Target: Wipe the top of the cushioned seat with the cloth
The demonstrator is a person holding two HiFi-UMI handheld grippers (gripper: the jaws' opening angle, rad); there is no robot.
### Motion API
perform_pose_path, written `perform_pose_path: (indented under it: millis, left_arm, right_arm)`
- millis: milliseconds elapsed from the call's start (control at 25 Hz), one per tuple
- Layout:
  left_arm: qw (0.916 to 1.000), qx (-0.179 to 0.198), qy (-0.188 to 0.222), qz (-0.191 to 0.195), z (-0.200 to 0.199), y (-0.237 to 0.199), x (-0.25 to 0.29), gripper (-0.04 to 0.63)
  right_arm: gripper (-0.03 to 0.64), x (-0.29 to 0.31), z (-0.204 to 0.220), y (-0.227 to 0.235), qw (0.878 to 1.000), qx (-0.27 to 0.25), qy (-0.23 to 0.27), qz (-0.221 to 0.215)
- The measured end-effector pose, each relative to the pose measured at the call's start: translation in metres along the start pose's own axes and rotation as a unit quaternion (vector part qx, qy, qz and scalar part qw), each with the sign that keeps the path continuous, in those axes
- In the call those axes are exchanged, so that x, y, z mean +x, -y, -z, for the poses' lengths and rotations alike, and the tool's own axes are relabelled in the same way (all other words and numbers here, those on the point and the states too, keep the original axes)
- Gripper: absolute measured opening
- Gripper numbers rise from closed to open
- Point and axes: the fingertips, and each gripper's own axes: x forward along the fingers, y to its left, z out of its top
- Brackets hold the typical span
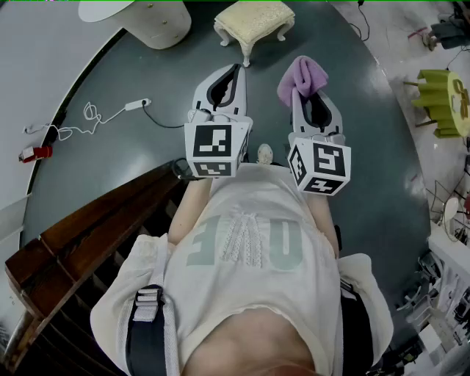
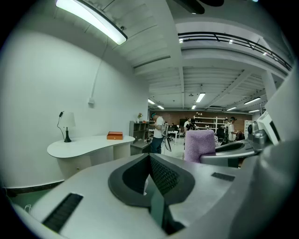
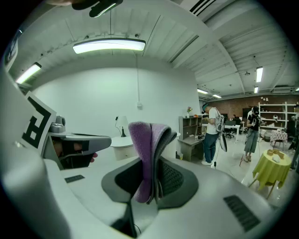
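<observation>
Two grippers were out ahead of torso, side by side. Left gripper (image 1: 235, 70): jaws pressed together, nothing between. Right gripper (image 1: 308, 101): clamped on folded purple cloth (image 1: 302, 76). Cloth stood out past jaw tips, long axis along jaws, free end aimed ahead toward cushioned seat (image 1: 257, 20). Seat sat well apart on dark floor (image 1: 132, 147); wipe not yet begun. I judged step as approach. Next move called for closing in, then lowering cloth flat onto cushion.

The cushioned seat (image 1: 255, 20) stands ahead of the left gripper (image 1: 229, 73); the cloth (image 1: 301, 76) sits in the right gripper (image 1: 308, 99).
</observation>
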Motion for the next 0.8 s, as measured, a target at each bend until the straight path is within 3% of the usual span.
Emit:
perform_pose_path:
  millis: [560,800]
  left_arm:
    - [0.9998,-0.019,0.001,0.002,0.005,-0.027,-0.009,0.006]
    - [0.9998,-0.007,0.001,0.019,0.006,-0.053,-0.012,0.006]
  right_arm:
    - [0.089,0.003,-0.001,-0.014,1.0,0.005,0.0,0.016]
    - [0.089,0.015,-0.008,-0.032,0.999,0.015,0.013,0.029]
